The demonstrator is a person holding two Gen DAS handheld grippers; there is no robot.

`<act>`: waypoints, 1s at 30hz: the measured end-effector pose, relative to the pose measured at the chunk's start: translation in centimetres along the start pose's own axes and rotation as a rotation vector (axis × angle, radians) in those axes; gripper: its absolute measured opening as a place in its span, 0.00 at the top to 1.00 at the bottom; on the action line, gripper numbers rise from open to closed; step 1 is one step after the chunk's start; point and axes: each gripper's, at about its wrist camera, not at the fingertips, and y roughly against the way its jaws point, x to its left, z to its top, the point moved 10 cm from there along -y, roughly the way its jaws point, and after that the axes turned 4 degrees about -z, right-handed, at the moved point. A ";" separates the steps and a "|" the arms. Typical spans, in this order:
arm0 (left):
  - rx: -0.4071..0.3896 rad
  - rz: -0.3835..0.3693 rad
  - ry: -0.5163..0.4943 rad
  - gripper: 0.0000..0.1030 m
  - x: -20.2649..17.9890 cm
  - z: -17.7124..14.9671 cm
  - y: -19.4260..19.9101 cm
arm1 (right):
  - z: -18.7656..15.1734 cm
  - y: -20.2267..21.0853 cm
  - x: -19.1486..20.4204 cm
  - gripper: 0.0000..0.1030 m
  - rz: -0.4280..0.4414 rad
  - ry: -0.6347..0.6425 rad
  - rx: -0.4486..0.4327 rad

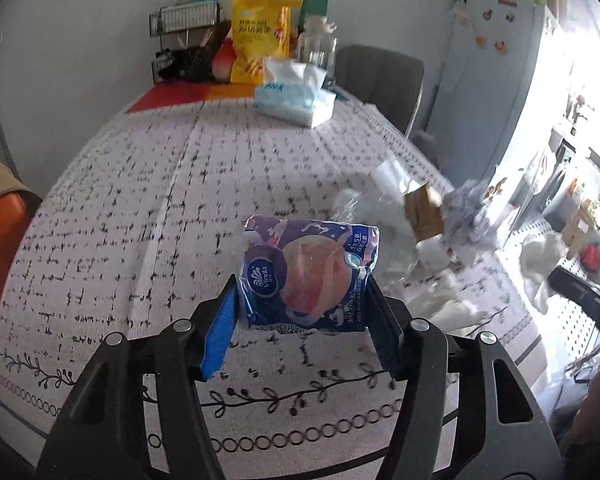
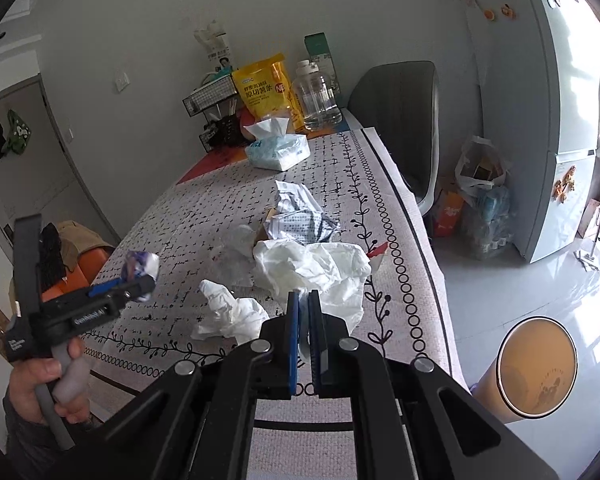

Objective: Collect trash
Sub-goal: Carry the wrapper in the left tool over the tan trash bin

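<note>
At the bottom of the left wrist view, our left gripper [image 1: 304, 304] grasps a blue tissue packet [image 1: 310, 276] between its pads; the packet is held above the tablecloth [image 1: 140, 208], not lying on it. In the right wrist view we see the same packet [image 2: 142, 264] at the left of the frame, carried by the gripper that a hand [image 2: 48, 380] holds by its handle.

At the bottom centre of the right wrist view, our right gripper [image 2: 304, 312] has its fingers clenched together. A white plastic bag [image 2: 320, 268] lies just behind the tips and seems to be pinched at its edge, but we cannot tell this for sure. Just left of it lies a crumpled white tissue [image 2: 232, 312]. Further up, in the middle of the frame, there is a crumpled printed paper [image 2: 300, 212] with some clear plastic film [image 2: 236, 252] beside it.

We judge that the step in hand is picking up the first piece of trash. The next move calls for carrying the packet to a container. The round bin [image 2: 536, 372] at the lower right, on the floor beside the table, looks suitable. The rest of the trash is not yet collected.

At the far end, in the upper middle, stand a tissue pack [image 2: 278, 152], a yellow snack bag [image 2: 266, 88] and a clear jar [image 2: 316, 96], which do not look like trash.
</note>
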 end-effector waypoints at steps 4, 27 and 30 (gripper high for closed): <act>-0.042 -0.039 -0.028 0.42 -2.5 1.0 0.9 | 0.3 1.0 -0.7 0.94 -0.019 -0.002 -0.017; -0.002 -0.294 -0.210 0.42 -21.3 1.9 -3.4 | -1.0 6.4 -14.6 0.94 -0.216 -0.204 -0.089; 0.015 -0.318 -0.232 0.42 -23.7 1.6 -4.2 | -1.9 6.7 -16.8 0.94 -0.232 -0.243 -0.092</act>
